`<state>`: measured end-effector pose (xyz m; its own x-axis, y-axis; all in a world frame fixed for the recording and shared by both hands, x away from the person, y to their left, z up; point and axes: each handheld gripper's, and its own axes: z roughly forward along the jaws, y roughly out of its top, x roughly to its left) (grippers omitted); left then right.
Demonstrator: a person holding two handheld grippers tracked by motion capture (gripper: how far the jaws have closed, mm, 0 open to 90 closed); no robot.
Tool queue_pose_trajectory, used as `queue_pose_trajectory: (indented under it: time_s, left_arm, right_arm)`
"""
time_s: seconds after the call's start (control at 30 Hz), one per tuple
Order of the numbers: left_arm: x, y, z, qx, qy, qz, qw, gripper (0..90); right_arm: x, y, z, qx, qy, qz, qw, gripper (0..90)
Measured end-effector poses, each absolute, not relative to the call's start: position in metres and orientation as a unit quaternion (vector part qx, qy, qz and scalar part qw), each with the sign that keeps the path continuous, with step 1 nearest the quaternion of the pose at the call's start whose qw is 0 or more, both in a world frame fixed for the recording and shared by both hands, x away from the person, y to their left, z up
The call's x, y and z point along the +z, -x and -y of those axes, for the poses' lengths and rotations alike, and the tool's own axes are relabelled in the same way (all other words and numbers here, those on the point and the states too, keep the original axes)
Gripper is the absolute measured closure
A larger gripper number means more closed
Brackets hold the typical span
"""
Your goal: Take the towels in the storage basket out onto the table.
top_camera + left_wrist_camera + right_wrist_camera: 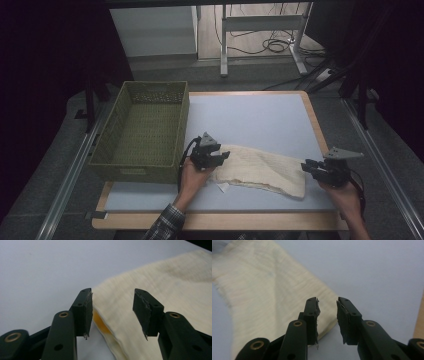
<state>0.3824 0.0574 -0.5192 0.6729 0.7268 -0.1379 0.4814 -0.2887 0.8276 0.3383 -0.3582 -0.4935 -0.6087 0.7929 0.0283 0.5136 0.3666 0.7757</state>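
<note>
A cream knitted cloth lies flat on the pale blue table top, near the front edge. My left gripper is open at the cloth's left end; in the left gripper view its jaws straddle the cloth edge, where a yellow patch shows under the fold. My right gripper is open at the cloth's right end. In the right gripper view the jaws stand a small gap apart over the corner of the cloth, with nothing between them.
A green woven basket stands empty at the table's left side, close to my left hand. A small white tag lies by the cloth's front edge. Wooden trim borders the table. Table legs and cables lie on the floor beyond.
</note>
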Motion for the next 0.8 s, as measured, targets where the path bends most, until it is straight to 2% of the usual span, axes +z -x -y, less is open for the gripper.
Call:
queue_pose_trajectory:
  time_s: [0.2,0.33,0.4,0.47,0.57,0.8]
  left_arm:
    - [-0.522,-0.412,-0.052,0.161,-0.802,-0.395,0.418,46.9]
    - [-0.534,-0.422,-0.046,0.158,-0.818,-0.393,0.389,48.0]
    - [-0.540,-0.424,-0.045,0.148,-0.824,-0.386,0.387,54.4]
    - [-0.539,-0.423,-0.046,0.129,-0.825,-0.382,0.395,66.3]
    - [-0.538,-0.419,-0.044,0.116,-0.831,-0.373,0.397,84.6]
    - [-0.535,-0.406,-0.050,0.126,-0.827,-0.366,0.409,86.3]
  right_arm:
    - [-0.502,-0.364,0.359,0.380,-0.426,-0.803,0.172,65.8]
    - [-0.514,-0.369,0.356,0.368,-0.429,-0.809,0.160,65.2]
    - [-0.518,-0.368,0.354,0.359,-0.426,-0.814,0.164,70.1]
    - [-0.517,-0.367,0.354,0.362,-0.424,-0.817,0.150,81.8]
    - [-0.515,-0.368,0.351,0.353,-0.416,-0.825,0.151,85.4]
    - [-0.506,-0.390,0.351,0.347,-0.419,-0.820,0.177,85.4]
